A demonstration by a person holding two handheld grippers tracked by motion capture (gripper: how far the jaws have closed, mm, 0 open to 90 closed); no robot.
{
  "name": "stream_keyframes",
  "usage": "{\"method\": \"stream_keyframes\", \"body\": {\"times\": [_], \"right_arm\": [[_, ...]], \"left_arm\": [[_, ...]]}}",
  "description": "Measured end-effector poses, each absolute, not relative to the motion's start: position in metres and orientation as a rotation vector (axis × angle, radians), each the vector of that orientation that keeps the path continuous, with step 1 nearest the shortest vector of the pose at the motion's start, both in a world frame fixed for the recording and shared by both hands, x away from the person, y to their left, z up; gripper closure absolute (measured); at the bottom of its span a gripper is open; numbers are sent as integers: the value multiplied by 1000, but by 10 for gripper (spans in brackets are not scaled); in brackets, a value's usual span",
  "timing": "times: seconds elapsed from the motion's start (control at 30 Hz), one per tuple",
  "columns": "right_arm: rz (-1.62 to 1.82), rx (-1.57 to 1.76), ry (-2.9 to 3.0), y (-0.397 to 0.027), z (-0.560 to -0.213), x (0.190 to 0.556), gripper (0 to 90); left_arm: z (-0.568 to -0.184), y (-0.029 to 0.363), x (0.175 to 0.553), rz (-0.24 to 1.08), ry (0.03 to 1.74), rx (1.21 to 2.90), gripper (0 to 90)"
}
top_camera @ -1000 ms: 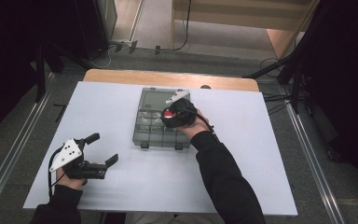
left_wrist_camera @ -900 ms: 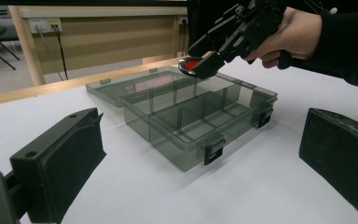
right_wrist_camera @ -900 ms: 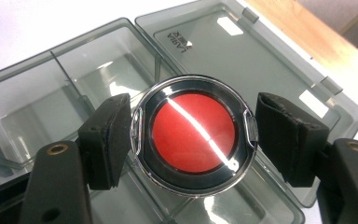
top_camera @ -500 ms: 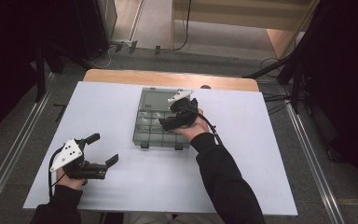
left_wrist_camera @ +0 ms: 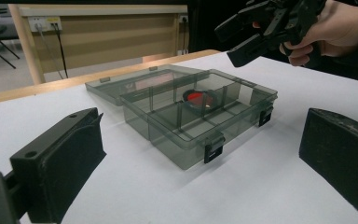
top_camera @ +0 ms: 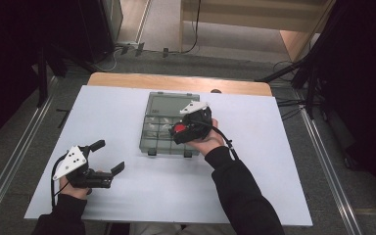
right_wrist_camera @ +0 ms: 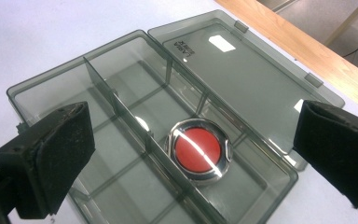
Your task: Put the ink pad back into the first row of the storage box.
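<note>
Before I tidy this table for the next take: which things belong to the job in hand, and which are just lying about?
In the job:
- clear compartment box, lid folded open
- red round disc lying in one compartment
- right gripper, open above the box

Just there:
- left gripper, open, apart from the box
- white table cover
- cables on the floor

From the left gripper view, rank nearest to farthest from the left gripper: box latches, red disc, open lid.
1. Box latches, on the front wall facing the gripper.
2. Red disc, in a compartment mid-box.
3. Open lid, flat on the table behind the box.
</note>
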State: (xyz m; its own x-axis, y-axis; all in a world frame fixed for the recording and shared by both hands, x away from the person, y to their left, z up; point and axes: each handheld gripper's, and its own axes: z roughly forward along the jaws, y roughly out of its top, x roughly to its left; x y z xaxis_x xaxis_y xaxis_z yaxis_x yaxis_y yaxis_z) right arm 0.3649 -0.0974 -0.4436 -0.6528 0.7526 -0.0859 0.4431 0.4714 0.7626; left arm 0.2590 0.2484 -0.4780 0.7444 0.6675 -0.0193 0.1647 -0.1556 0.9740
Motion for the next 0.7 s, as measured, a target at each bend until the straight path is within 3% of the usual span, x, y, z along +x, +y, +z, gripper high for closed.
{"method": "stream_keyframes", "body": {"times": [0.7], "right_arm": [[1081, 1063, 2247, -153, -436, 317, 0]], "left_arm": [[-478, 248, 259, 507, 665, 1704, 0]]}}
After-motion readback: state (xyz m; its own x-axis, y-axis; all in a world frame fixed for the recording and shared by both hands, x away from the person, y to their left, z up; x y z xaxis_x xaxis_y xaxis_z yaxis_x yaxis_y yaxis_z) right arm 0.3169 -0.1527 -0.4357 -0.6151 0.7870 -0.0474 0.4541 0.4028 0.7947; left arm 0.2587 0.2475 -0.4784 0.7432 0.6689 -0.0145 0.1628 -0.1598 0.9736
